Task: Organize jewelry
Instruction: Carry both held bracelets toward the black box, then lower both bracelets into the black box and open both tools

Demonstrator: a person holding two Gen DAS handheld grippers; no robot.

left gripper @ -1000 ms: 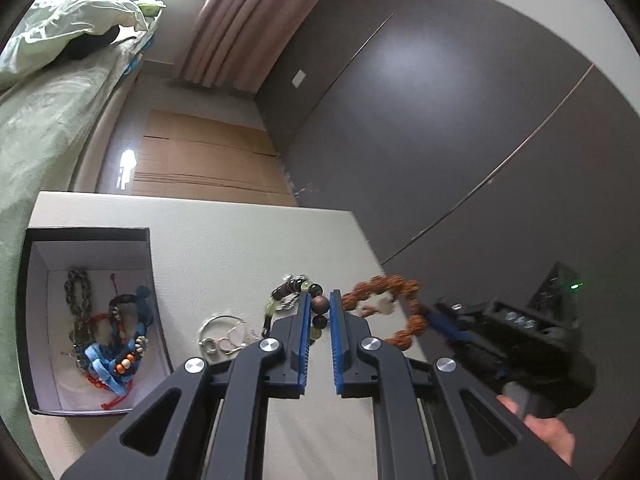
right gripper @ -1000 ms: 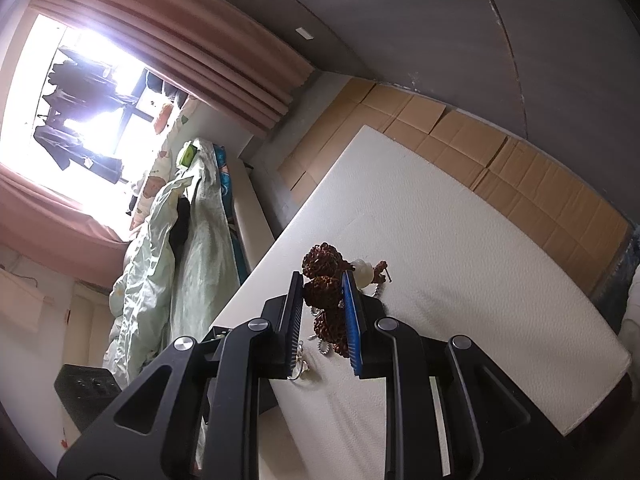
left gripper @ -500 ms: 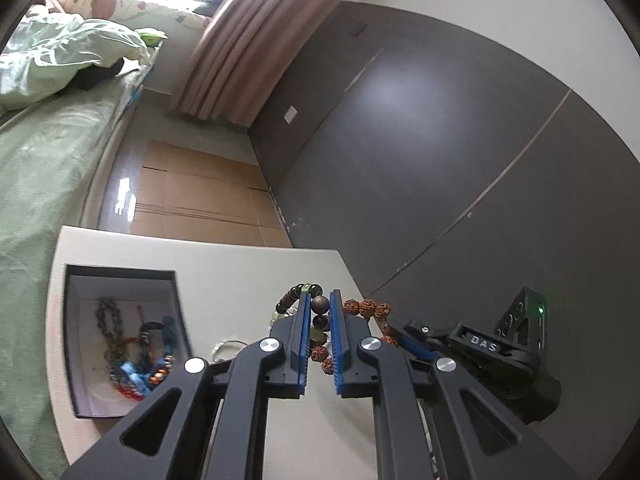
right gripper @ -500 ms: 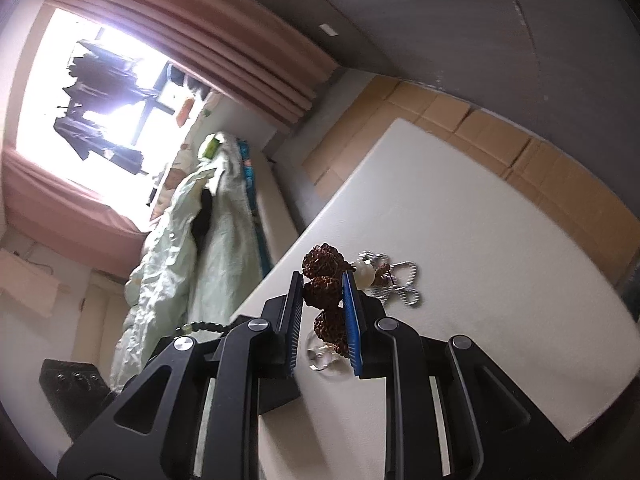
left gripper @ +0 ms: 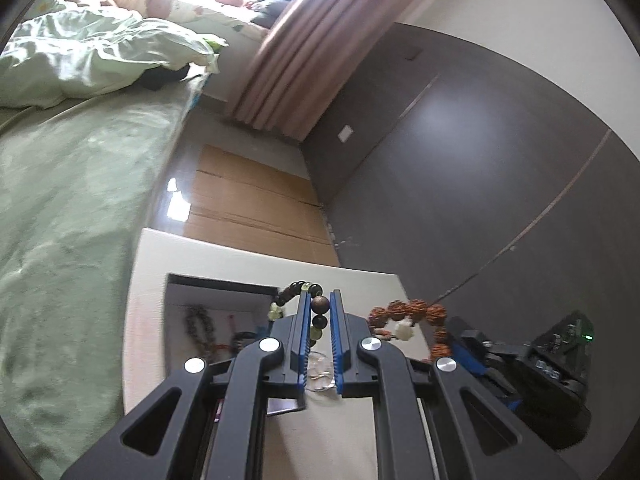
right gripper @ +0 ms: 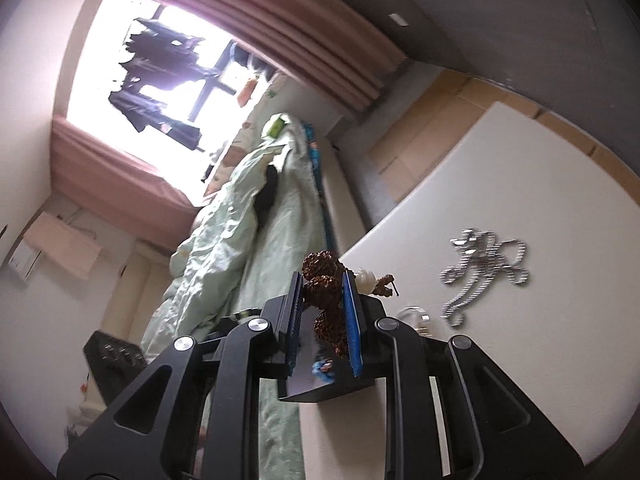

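Note:
My left gripper is shut on a dark bead bracelet with pale green beads and holds it above the table, over the near corner of the black jewelry box. The box holds several bracelets. My right gripper is shut on a brown rough-seed bracelet with a white bead, held up in the air; the bracelet also shows in the left wrist view, to the right of my left gripper. A silver chain and a clear ring lie on the white table.
A bed with a green quilt runs along the table's left side. Cardboard sheets cover the floor beyond the table. A dark wall stands to the right. The box's corner shows below my right gripper.
Both grippers have risen from the table with their bracelets and moved left toward the box. The box now lies under my left gripper. The silver chain stays on the table.

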